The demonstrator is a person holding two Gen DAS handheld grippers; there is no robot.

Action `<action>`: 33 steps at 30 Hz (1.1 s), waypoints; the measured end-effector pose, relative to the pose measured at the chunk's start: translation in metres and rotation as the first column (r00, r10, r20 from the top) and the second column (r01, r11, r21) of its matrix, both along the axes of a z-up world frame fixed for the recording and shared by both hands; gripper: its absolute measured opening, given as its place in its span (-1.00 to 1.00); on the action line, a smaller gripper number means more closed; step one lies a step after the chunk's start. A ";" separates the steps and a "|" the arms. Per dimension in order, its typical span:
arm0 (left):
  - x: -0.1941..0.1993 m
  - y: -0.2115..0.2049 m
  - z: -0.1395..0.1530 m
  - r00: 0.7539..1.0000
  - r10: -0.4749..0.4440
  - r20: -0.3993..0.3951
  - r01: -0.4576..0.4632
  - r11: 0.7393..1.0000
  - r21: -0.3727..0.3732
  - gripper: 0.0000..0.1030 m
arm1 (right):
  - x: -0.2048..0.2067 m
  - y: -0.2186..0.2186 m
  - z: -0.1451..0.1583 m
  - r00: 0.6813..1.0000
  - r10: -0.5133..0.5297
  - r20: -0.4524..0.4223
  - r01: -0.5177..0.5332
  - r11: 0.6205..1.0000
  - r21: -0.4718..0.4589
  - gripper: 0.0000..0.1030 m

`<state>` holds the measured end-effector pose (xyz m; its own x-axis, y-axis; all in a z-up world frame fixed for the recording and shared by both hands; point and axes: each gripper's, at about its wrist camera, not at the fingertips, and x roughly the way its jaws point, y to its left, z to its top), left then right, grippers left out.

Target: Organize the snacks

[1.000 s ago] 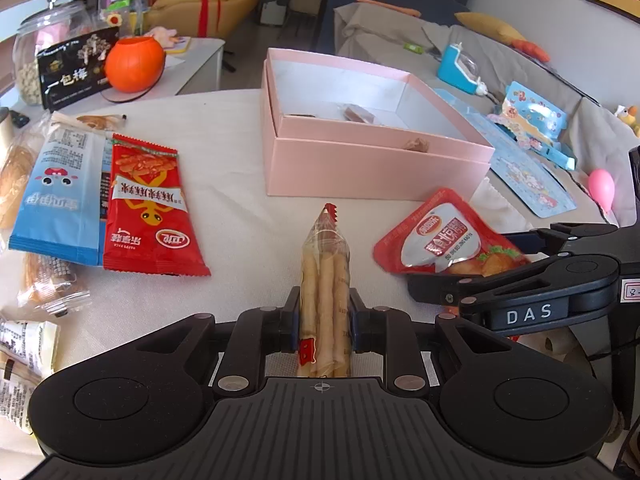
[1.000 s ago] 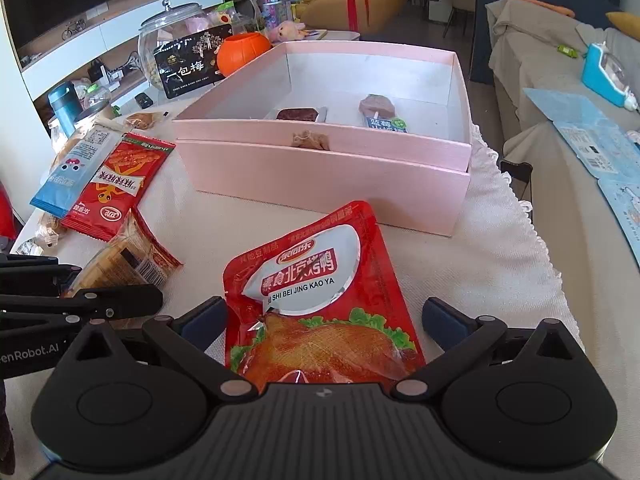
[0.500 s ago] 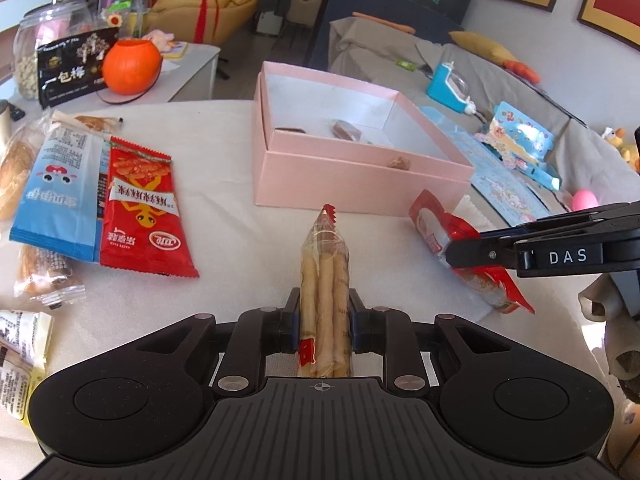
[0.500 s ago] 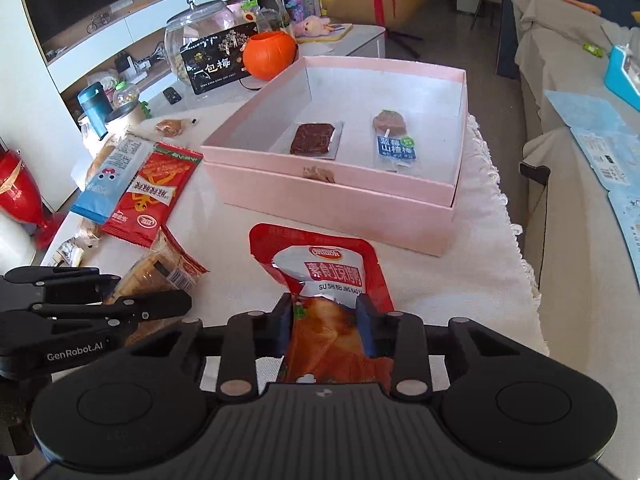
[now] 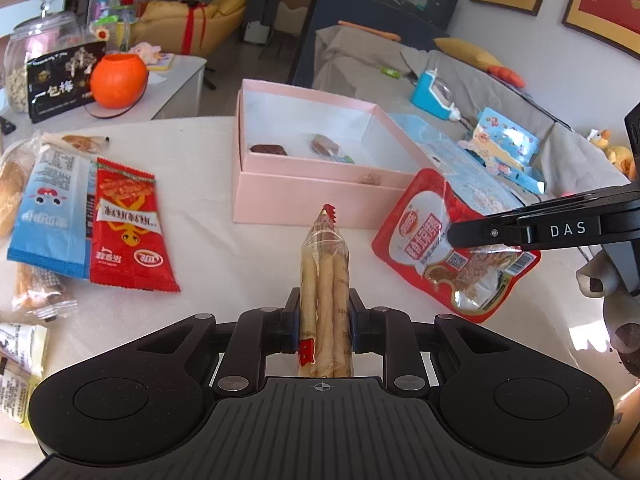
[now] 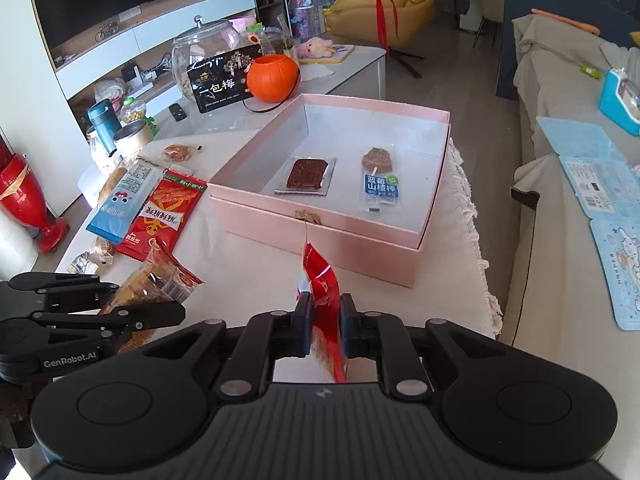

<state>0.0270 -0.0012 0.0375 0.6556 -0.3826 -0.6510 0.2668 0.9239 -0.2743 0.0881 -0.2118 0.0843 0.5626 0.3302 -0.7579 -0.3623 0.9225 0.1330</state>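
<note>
My left gripper (image 5: 323, 314) is shut on a clear pack of biscuit sticks (image 5: 324, 280) that points toward the open pink box (image 5: 316, 200). My right gripper (image 6: 323, 322) is shut on a red duck-meat pouch (image 6: 322, 300), seen edge-on here and hanging off the cloth (image 5: 448, 244) in the left wrist view. Inside the pink box (image 6: 320, 236) lie a brown bar (image 6: 307, 174) and a lollipop pack (image 6: 380, 182). The left gripper (image 6: 152, 316) with its sticks shows at the lower left of the right wrist view.
Left of the box lie a red snack bag (image 5: 124, 224), a blue snack bag (image 5: 52, 200) and several small wrapped snacks. An orange pumpkin bucket (image 6: 272, 78), a black gift box and a glass jar (image 6: 204, 48) stand behind. A sofa (image 6: 568, 80) with blue packs runs along the right.
The right gripper shut on the red pouch, which lay flat on the cloth, and lifted it so it now hangs on edge. The left gripper kept its hold on the sticks.
</note>
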 end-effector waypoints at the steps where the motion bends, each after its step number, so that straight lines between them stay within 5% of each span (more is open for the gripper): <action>1: 0.001 -0.002 -0.002 1.000 0.000 -0.005 0.000 1.000 0.000 -0.51 | 0.001 0.000 -0.003 1.000 -0.002 -0.009 0.002 1.000 -0.002 -0.50; 3: 0.002 -0.004 -0.004 1.000 0.001 -0.012 -0.001 1.000 0.001 -0.51 | 0.004 0.004 -0.011 1.000 0.007 -0.021 -0.008 1.000 -0.023 -0.32; 6: 0.002 -0.005 -0.005 1.000 0.003 -0.015 -0.003 1.000 0.019 -0.51 | 0.008 0.014 -0.030 0.999 -0.009 -0.042 0.005 0.995 -0.097 -0.32; 10: -0.001 -0.004 -0.005 1.000 0.007 -0.018 -0.006 0.999 0.045 -0.51 | 0.010 0.016 -0.044 0.996 0.006 -0.087 -0.014 0.996 -0.084 -0.58; 14: -0.002 -0.005 -0.005 1.000 -0.001 -0.022 0.002 1.000 0.031 -0.51 | -0.001 0.020 -0.035 0.998 0.022 -0.066 -0.028 0.996 -0.084 -0.62; 17: 0.000 -0.006 0.007 1.000 -0.022 -0.012 0.022 1.000 -0.007 -0.51 | -0.009 0.019 -0.017 0.998 0.036 -0.055 -0.038 0.999 -0.037 -0.64; 22: 0.025 -0.008 0.071 0.992 -0.029 0.121 0.036 0.998 -0.057 -0.51 | 0.006 0.014 0.051 1.000 0.017 0.024 -0.019 0.997 0.080 -0.64; 27: 0.094 -0.005 0.107 0.967 -0.006 0.255 0.049 0.986 -0.161 -0.44 | 0.049 0.020 0.111 0.983 -0.057 0.173 0.042 0.995 0.090 -0.63; 30: 0.147 0.001 0.094 0.987 0.076 0.144 -0.043 0.974 -0.221 -0.45 | 0.091 0.024 0.123 0.974 -0.120 0.190 0.108 0.991 0.074 0.04; 33: 0.154 0.011 0.084 0.989 0.096 0.112 -0.067 0.969 -0.236 -0.45 | 0.110 0.025 0.123 0.977 -0.124 0.171 0.118 0.992 0.045 0.13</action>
